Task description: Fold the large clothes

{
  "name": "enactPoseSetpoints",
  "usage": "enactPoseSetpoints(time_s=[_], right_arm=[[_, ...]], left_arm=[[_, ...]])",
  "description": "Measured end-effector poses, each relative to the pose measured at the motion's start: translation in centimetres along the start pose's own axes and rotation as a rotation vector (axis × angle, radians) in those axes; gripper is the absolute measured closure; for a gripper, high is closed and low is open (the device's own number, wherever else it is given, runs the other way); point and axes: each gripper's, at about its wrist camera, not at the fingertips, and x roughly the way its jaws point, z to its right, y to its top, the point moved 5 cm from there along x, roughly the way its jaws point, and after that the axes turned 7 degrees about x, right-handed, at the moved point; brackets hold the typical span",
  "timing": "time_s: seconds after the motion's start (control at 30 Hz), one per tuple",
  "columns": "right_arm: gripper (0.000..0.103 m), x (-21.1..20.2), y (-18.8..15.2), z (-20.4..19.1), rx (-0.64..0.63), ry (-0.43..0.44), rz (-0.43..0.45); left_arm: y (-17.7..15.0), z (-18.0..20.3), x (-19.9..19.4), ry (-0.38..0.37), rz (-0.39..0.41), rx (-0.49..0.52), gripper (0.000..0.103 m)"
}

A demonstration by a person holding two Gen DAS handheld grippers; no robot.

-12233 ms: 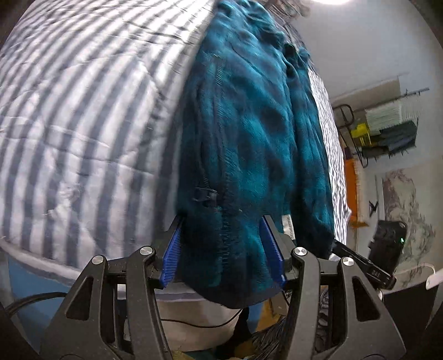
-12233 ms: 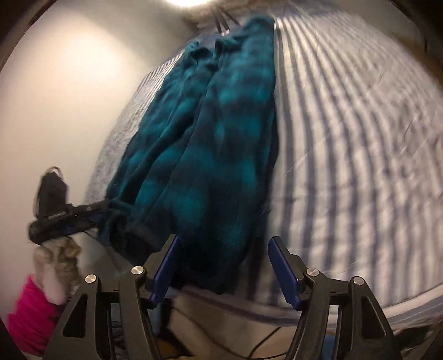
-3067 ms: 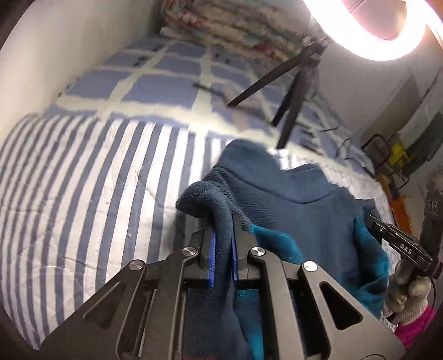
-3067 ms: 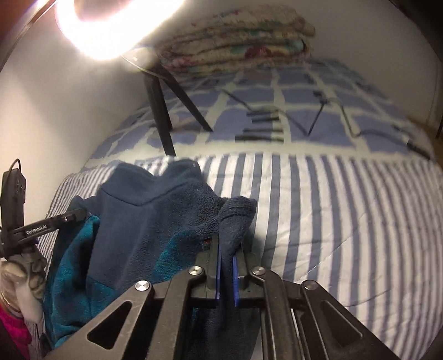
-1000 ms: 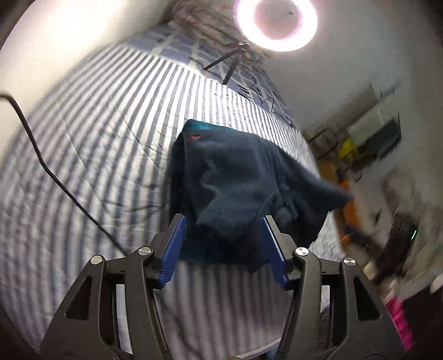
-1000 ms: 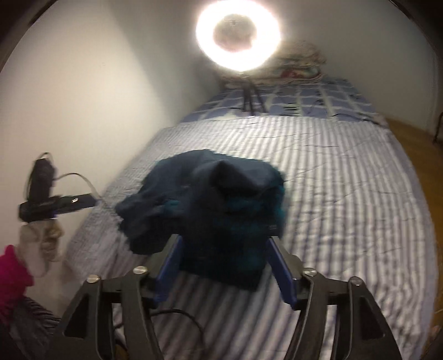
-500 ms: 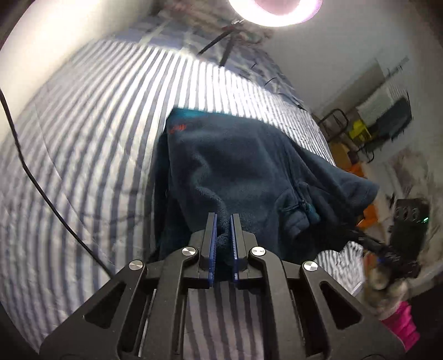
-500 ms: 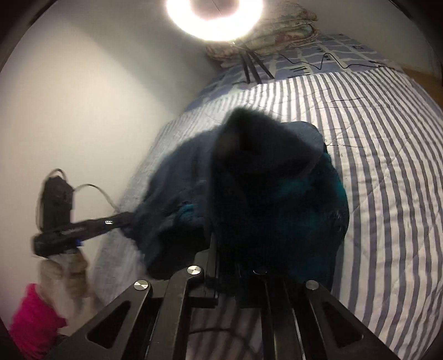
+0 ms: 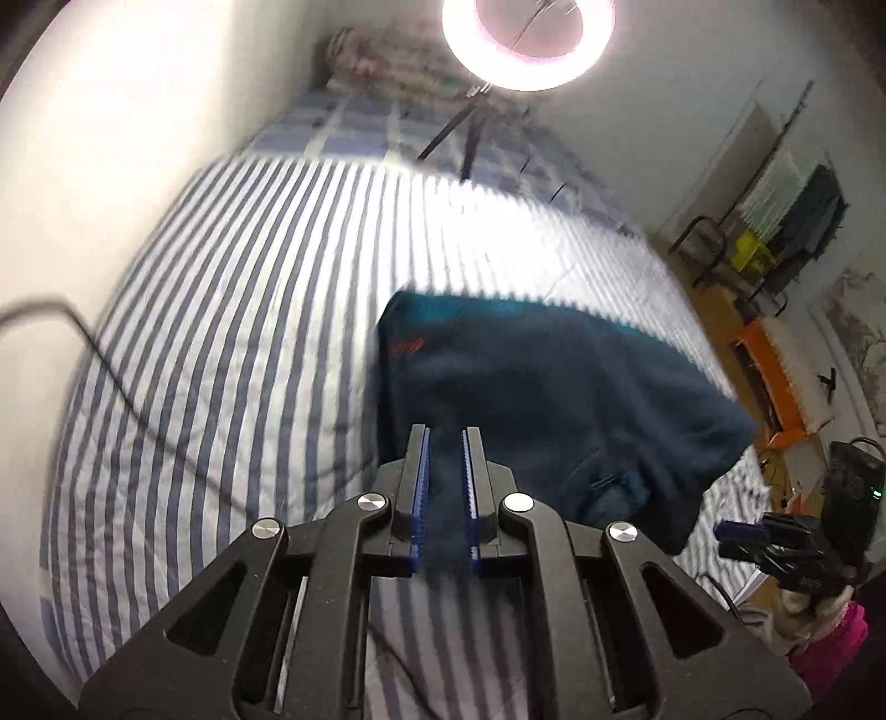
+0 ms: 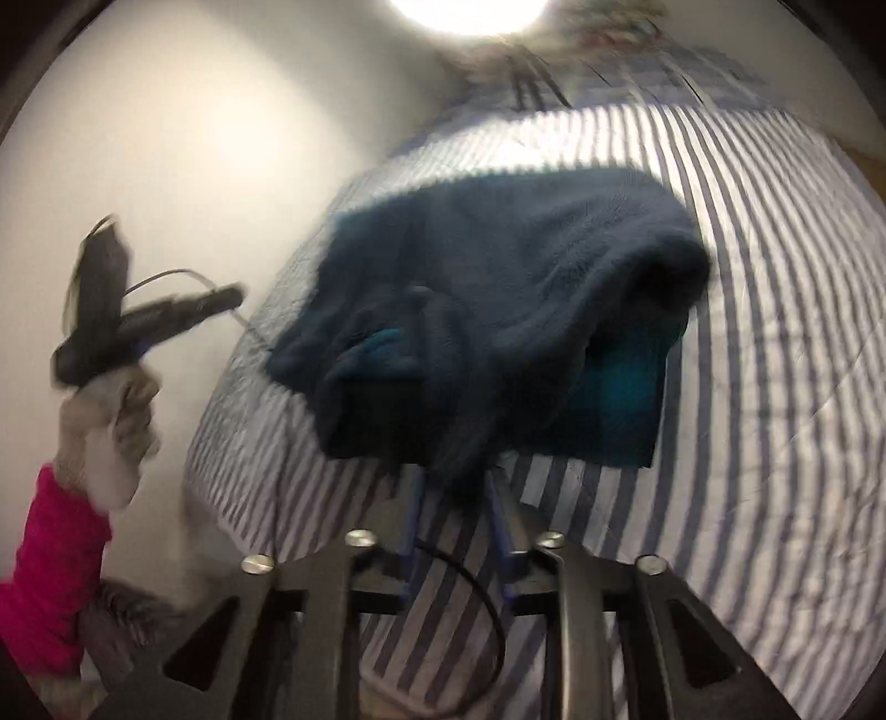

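Observation:
A dark blue fleece with teal lining point(image 9: 554, 387) lies folded in a bundle on the striped bed sheet point(image 9: 249, 332). My left gripper point(image 9: 446, 432) is shut on the fleece's near edge, and dark fabric fills the narrow gap between its blue pads. In the right wrist view the fleece point(image 10: 498, 288) is bunched, with its teal lining showing on the right. My right gripper point(image 10: 454, 476) is at the fleece's near hem. Its jaws are opening, and a drooping fold hangs loosely between the fingertips.
A ring light on a tripod point(image 9: 526, 39) stands on the bed in front of folded quilts point(image 9: 387, 72). A black cable point(image 9: 111, 365) crosses the sheet near the wall. A clothes rack point(image 9: 775, 232) and an orange stand point(image 9: 775, 376) are beside the bed. A gloved hand point(image 10: 111, 421) in a pink sleeve is at the left.
Both grippers closed on the fleece's near edge. The right jaws have since parted. The left stays clamped and has lifted, and the fleece now lies more spread out.

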Motion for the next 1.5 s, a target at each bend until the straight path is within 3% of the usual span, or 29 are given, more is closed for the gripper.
enactPoseSetpoints(time_s=[0.17,0.23,0.33,0.47,0.63,0.77,0.9,1.07,1.17,1.37,1.43,1.5], right_arm=[[0.076,-6.1,2.8,-2.3,-0.11,0.023,0.134],[0.075,-6.8,5.3,-2.6,-0.138,-0.016,0.199],[0.075,-5.2,8.9,-2.1,-0.188,-0.143,0.27],[0.074,0.1,10.9,1.2,-0.104,-0.186,0.211],[0.074,5.3,6.3,5.0,-0.051,-0.241,0.068],[0.074,6.8,3.8,5.2,-0.108,-0.287,0.079],[0.074,5.4,5.6,4.0,-0.114,-0.291,0.055],[0.073,1.4,8.7,1.0,-0.175,-0.242,0.205],[0.073,1.6,10.7,0.0,-0.176,-0.228,0.225],[0.073,6.2,13.7,-0.2,-0.137,-0.22,0.18],[0.073,7.4,13.0,0.8,-0.11,-0.211,0.148],[0.073,8.3,12.2,1.8,-0.103,-0.218,0.121]], left_arm=[[3.1,3.4,1.4,-0.047,0.028,0.028,0.095],[4.2,5.0,2.8,-0.065,0.028,0.031,0.095],[5.1,7.1,5.1,-0.071,0.016,0.065,0.095],[4.8,8.1,9.3,-0.098,-0.047,0.065,0.095],[-0.5,6.2,14.1,-0.074,-0.193,0.121,0.095],[-1.6,4.8,14.0,-0.122,-0.188,0.075,0.095],[0.9,3.9,10.2,-0.11,-0.079,0.057,0.095],[4.7,1.1,7.4,-0.106,0.044,-0.05,0.095],[6.4,0.5,7.5,-0.132,0.077,-0.104,0.095],[7.3,3.3,12.1,-0.156,0.013,-0.028,0.095],[6.7,3.8,13.8,-0.118,-0.021,0.007,0.095],[6.0,3.0,16.5,-0.006,-0.068,0.051,0.095]])
